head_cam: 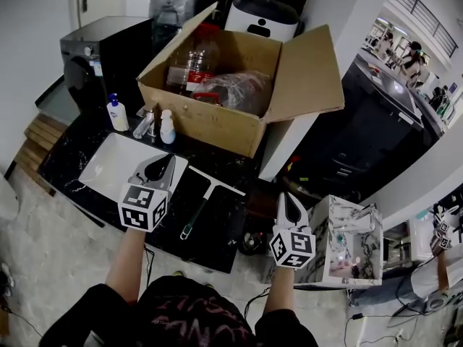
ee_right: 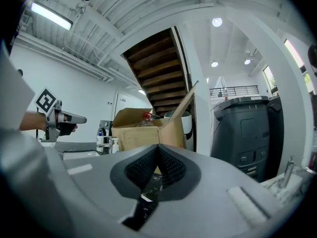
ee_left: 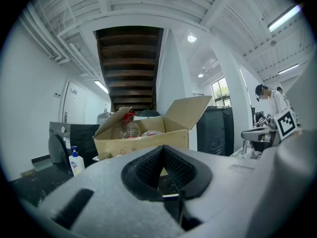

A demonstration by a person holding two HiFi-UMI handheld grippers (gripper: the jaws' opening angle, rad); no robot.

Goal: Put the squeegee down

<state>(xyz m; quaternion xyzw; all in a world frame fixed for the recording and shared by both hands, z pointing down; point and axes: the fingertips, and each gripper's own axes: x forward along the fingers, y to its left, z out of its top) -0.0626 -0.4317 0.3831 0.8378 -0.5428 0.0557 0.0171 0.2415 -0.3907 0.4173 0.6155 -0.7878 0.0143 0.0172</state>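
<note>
The squeegee (head_cam: 205, 196) lies flat on the dark counter (head_cam: 226, 224). Its white blade strip is at the far end and its handle runs toward the near edge of the counter. Nothing grips it and nothing touches it. It rests just right of the white basin (head_cam: 108, 161) and nearer than the open cardboard box (head_cam: 210, 121), which holds bottles and a bag. The left gripper (head_cam: 160, 166) hangs over the near right corner of the basin, just left of the blade and clear of it. Its jaws are pressed together with nothing between them. The right gripper (head_cam: 291, 202) is held to the right of the squeegee, off the counter edge and apart from the tool. Its jaws are also closed on nothing. Both gripper views confirm this: the ribbed pads meet at the tip, and only the counter and the box show beyond them. Judged from this layout, the put-down is complete, because the tool is supported by the counter and released. No further placing step appears to be outstanding.
</note>
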